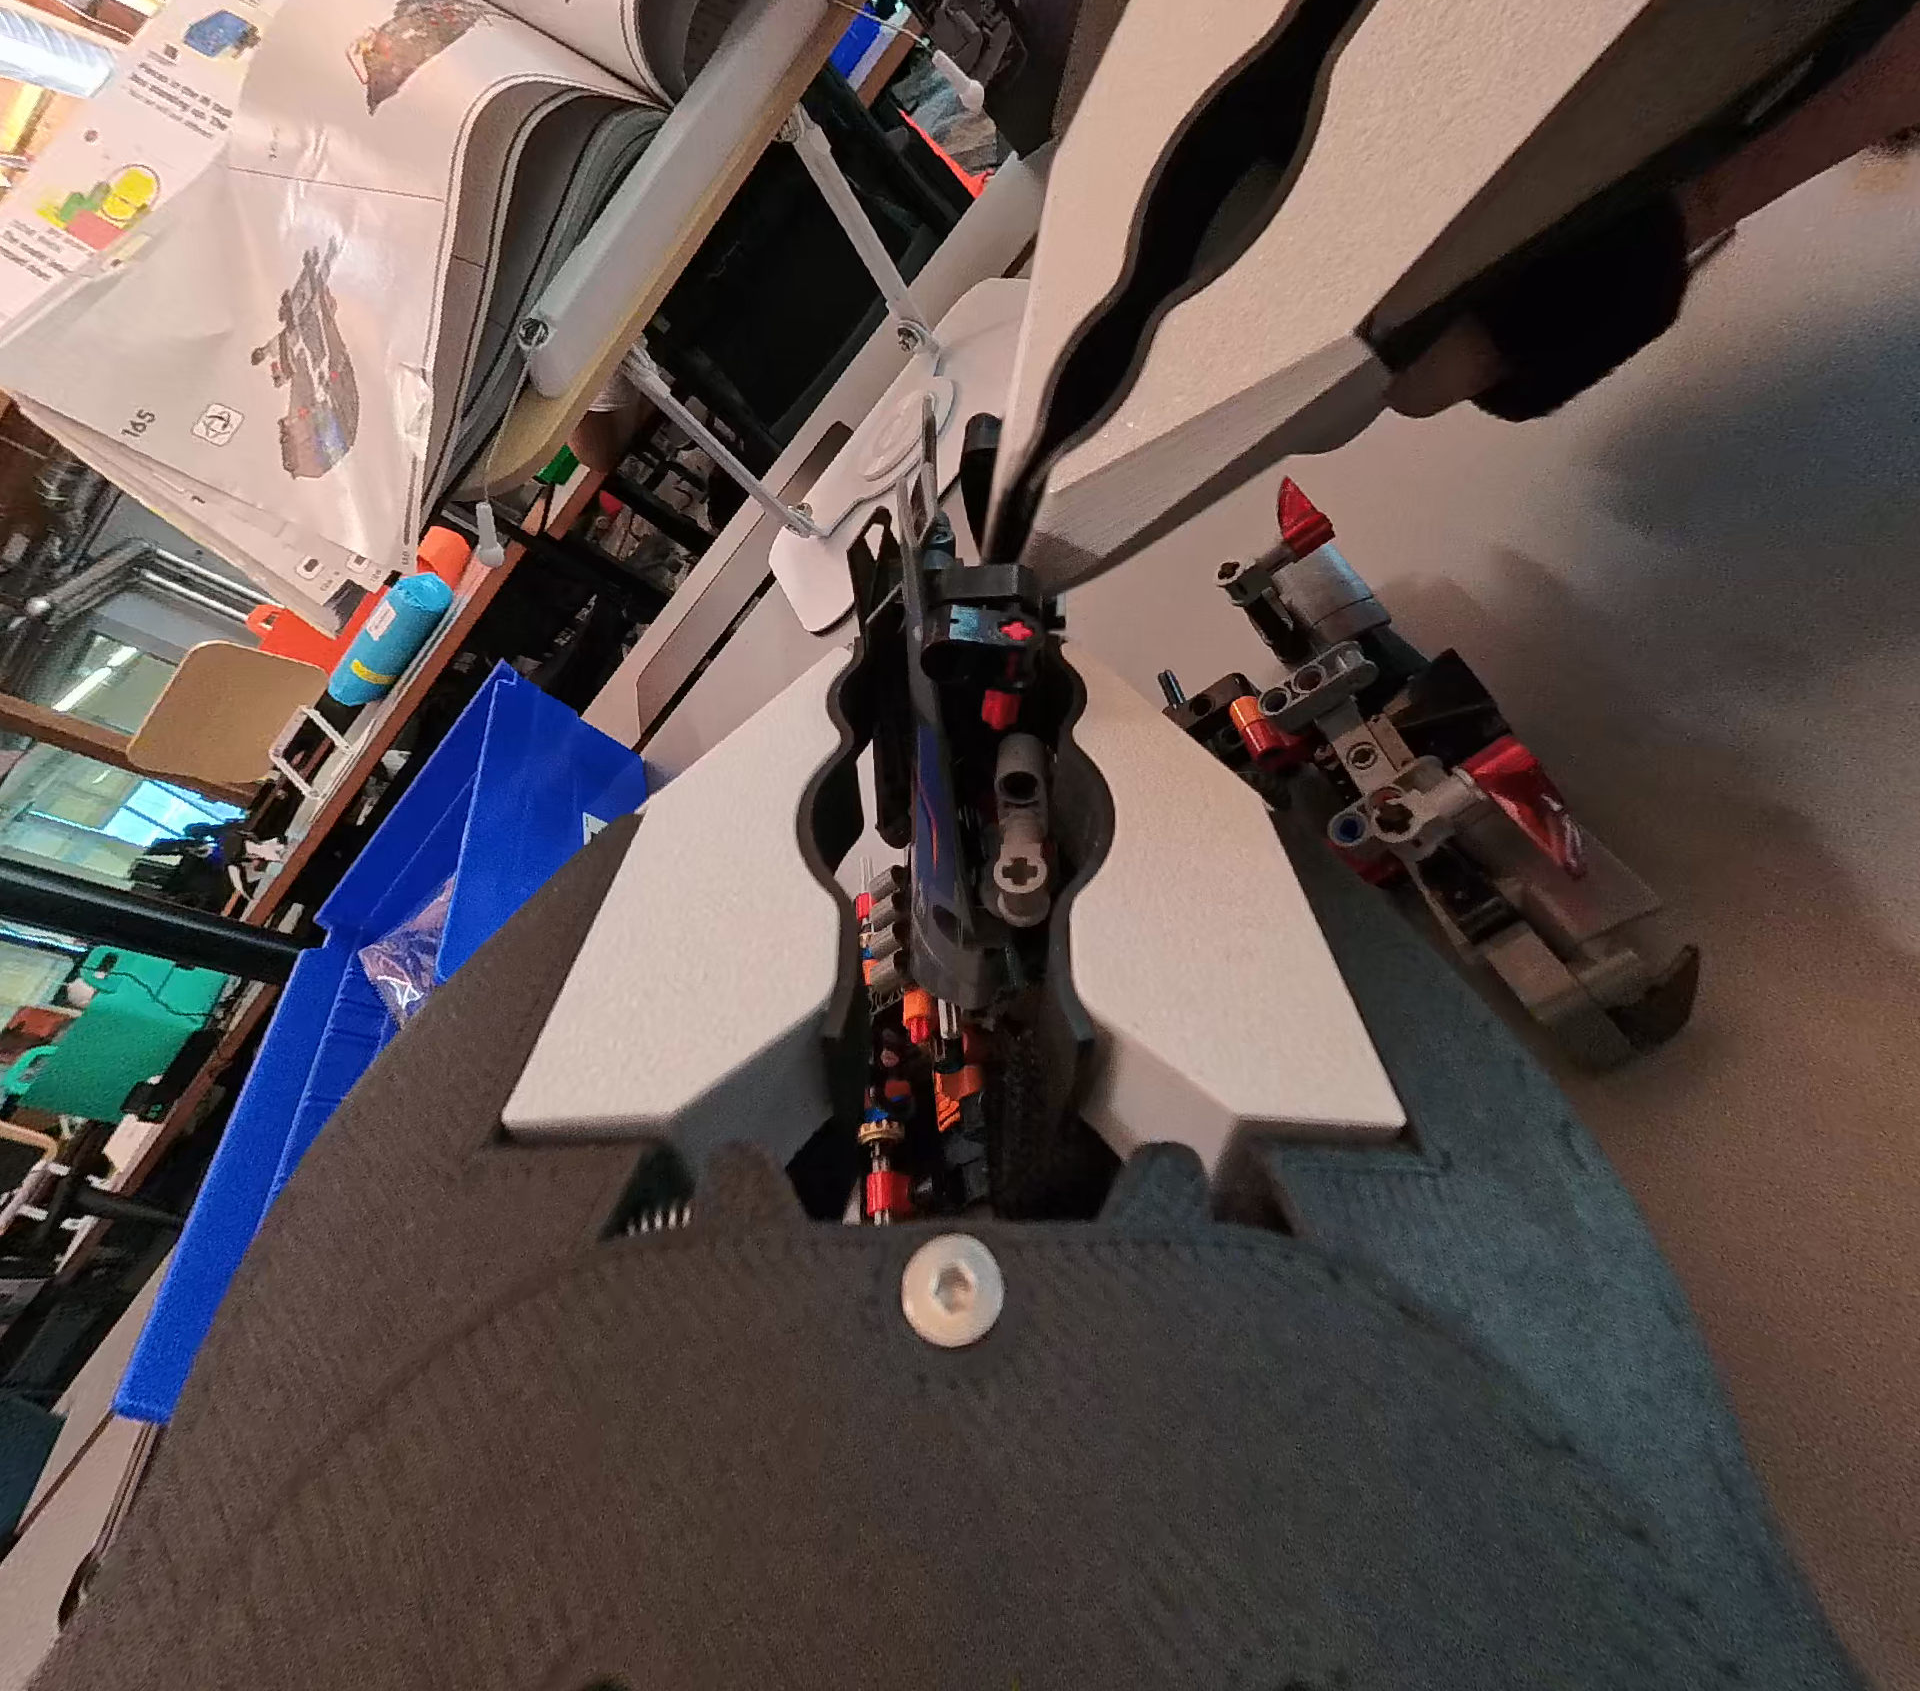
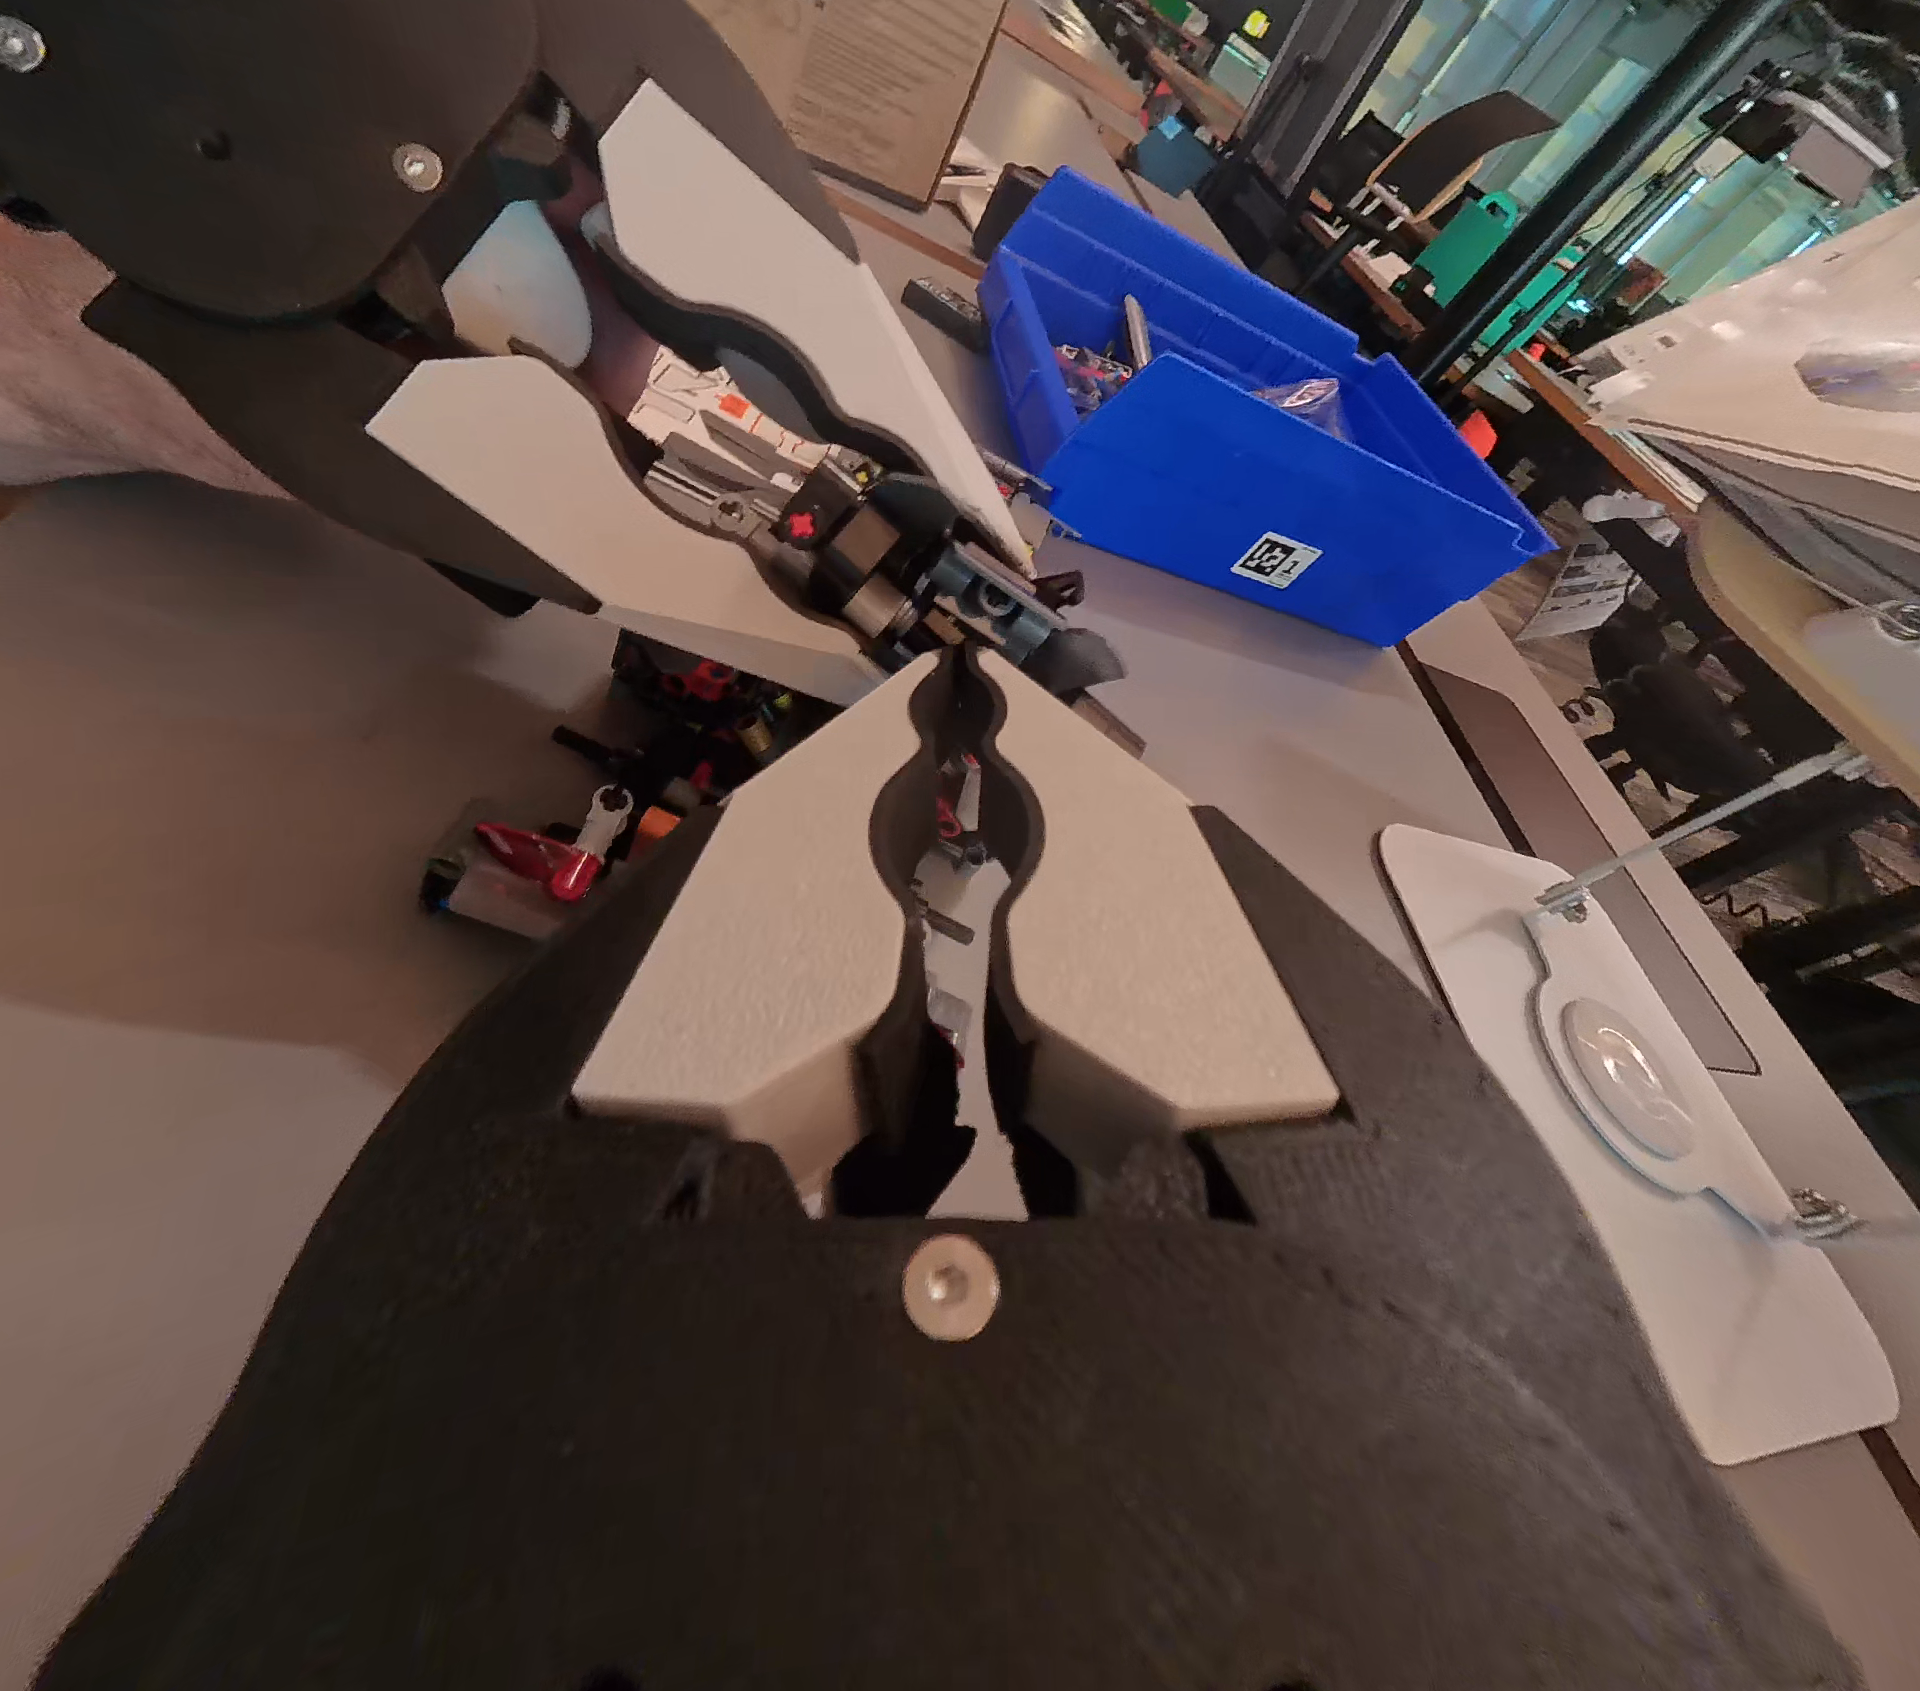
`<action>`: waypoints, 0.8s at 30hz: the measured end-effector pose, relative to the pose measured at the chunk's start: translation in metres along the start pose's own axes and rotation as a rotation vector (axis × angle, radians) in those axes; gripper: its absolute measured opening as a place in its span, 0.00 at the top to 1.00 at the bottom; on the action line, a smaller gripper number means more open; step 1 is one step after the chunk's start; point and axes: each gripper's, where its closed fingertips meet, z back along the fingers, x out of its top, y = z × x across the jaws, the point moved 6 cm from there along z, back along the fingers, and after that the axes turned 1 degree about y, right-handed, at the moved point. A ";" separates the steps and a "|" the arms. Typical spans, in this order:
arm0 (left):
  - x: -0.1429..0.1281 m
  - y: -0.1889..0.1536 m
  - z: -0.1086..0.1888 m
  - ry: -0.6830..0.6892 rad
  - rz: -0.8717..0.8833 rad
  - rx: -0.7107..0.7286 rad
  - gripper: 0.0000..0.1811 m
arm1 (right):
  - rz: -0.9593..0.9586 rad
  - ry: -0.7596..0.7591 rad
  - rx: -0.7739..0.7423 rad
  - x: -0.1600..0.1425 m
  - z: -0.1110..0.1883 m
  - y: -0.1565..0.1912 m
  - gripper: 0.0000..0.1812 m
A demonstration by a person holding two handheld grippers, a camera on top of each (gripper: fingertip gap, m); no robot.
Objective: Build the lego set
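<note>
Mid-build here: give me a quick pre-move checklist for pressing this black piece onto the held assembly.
1. Left gripper grips the lego sub-assembly: ok, both fingers close around it.
2. Right gripper shut at the tips: ok; whether it pinches a piece cannot tell.
3. Right tips meet the assembly's black end: ok, they touch there in both views.
4. Peg and hole lined up: cannot tell, the fingers hide the joint.
5. Other lego build out of the way: ok, it lies on the table beside the grippers, apart from them.
6. Instruction booklet open for checking: ok, it sits on its stand.
</note>
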 end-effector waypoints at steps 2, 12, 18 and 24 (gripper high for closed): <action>0.000 0.000 0.000 -0.001 -0.001 0.001 0.83 | -0.015 -0.010 -0.002 0.001 0.000 -0.001 1.00; 0.000 0.001 0.000 -0.008 0.008 -0.004 0.82 | -0.052 -0.025 -0.027 0.004 -0.003 0.002 1.00; 0.000 0.001 0.001 -0.003 -0.003 0.010 0.83 | -0.103 -0.028 -0.021 0.005 -0.003 0.001 1.00; 0.001 0.000 0.000 0.008 -0.030 0.025 0.84 | -0.220 -0.019 -0.010 0.006 -0.003 0.000 1.00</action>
